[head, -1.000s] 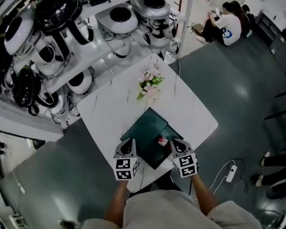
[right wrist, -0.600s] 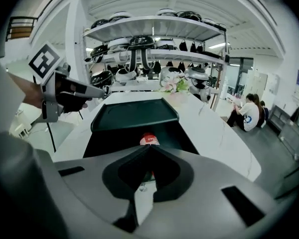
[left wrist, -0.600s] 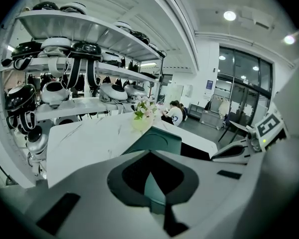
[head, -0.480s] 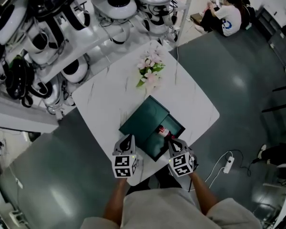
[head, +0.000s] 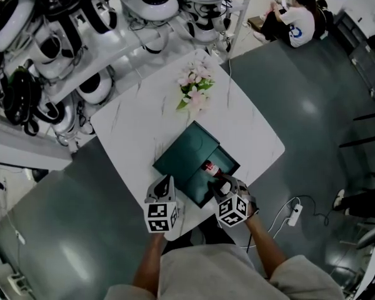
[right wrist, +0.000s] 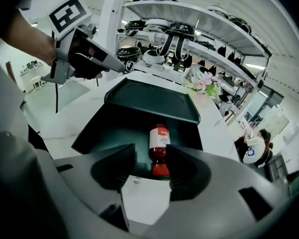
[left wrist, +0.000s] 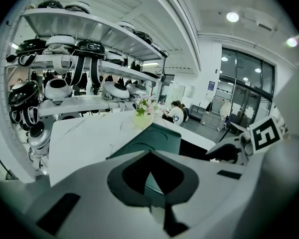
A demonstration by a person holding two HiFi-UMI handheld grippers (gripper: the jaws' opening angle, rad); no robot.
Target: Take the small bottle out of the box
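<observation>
A dark green box lies on the white table, its lid slid back off the near end. In the uncovered part lies a small red bottle with a white label, cap toward me. My right gripper hovers at the box's near rim; its jaws are opening. In the right gripper view the bottle has its cap end between the tips of the right gripper, close to the right finger, pads apart from it. My left gripper stays shut and empty beside the box's left corner.
A pot of pink flowers stands at the table's far side. Shelves of black and white helmets run along the left. People sit on the floor at the far right. A power strip lies on the floor, right of the table.
My right gripper has shifted left and forward over the box's near rim, closer to the bottle. The left gripper has barely moved.
</observation>
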